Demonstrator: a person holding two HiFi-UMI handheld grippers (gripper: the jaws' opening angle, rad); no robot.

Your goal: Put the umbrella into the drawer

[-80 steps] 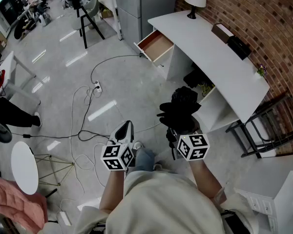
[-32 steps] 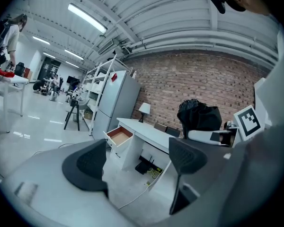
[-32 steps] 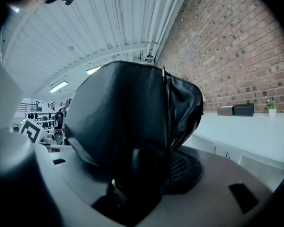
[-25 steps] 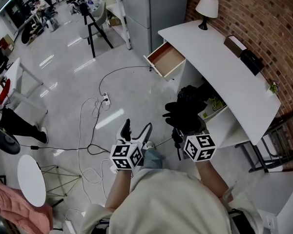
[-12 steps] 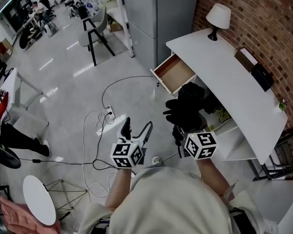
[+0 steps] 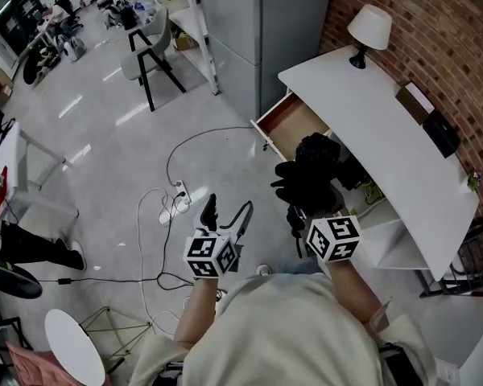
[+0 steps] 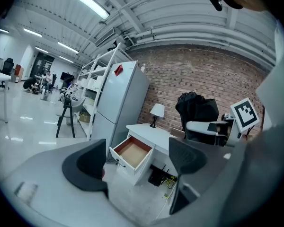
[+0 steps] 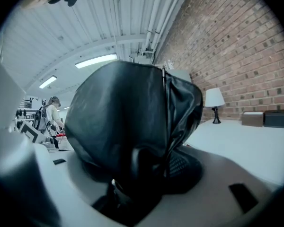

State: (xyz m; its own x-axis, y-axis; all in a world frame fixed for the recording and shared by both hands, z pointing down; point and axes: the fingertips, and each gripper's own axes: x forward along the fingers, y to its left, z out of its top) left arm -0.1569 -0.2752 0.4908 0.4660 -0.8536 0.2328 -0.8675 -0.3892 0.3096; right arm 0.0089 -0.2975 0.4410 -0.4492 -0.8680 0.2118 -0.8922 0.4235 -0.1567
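Black umbrella (image 6: 310, 174) pinched by right gripper (image 6: 296, 215), its folds filling that gripper's view, left gripper (image 6: 227, 212) spread, empty

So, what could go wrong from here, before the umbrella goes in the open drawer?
1. The umbrella, gripped by the right hand-held gripper, bulges loosely; its fabric may catch on the drawer rim or not fit.
2. Cables lie on the floor ahead of the person: a trip risk.
3. The left hand-held gripper is open and empty, so nothing supports the umbrella if it slips.

Ceiling strip lights (image 7: 87, 1) give bright, even light; both gripper views bulge fisheye, with black corners.
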